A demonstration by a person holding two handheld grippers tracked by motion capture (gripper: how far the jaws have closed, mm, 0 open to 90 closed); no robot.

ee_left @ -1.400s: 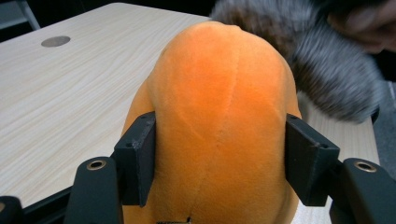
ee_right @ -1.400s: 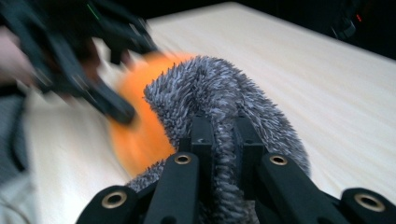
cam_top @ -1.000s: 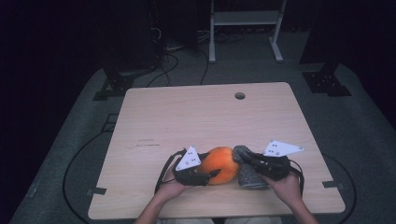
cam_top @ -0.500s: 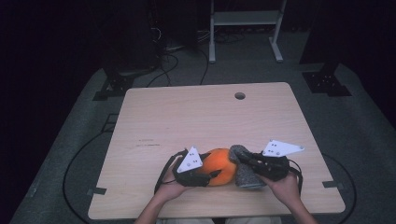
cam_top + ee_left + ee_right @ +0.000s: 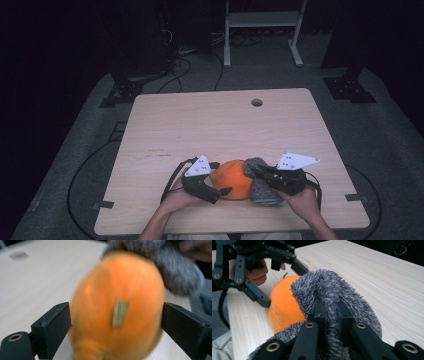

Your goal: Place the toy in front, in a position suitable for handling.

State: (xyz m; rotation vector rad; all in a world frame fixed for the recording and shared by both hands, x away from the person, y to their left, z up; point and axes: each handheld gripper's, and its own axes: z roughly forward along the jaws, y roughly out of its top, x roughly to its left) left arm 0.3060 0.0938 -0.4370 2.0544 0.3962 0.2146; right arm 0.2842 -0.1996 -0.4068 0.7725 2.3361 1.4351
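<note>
Now that the left gripper [image 5: 116, 322] has just spread its jaws around the orange ball [image 5: 117, 307], the right gripper [image 5: 329, 315], pinching the grey cloth [image 5: 332, 290], can probably keep wiping it near the tabletop's [image 5: 210, 125] front edge.

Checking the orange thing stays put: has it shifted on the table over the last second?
No. The orange thing lies at the same spot near the table's front edge, equally far from the hole, between both grippers.
</note>
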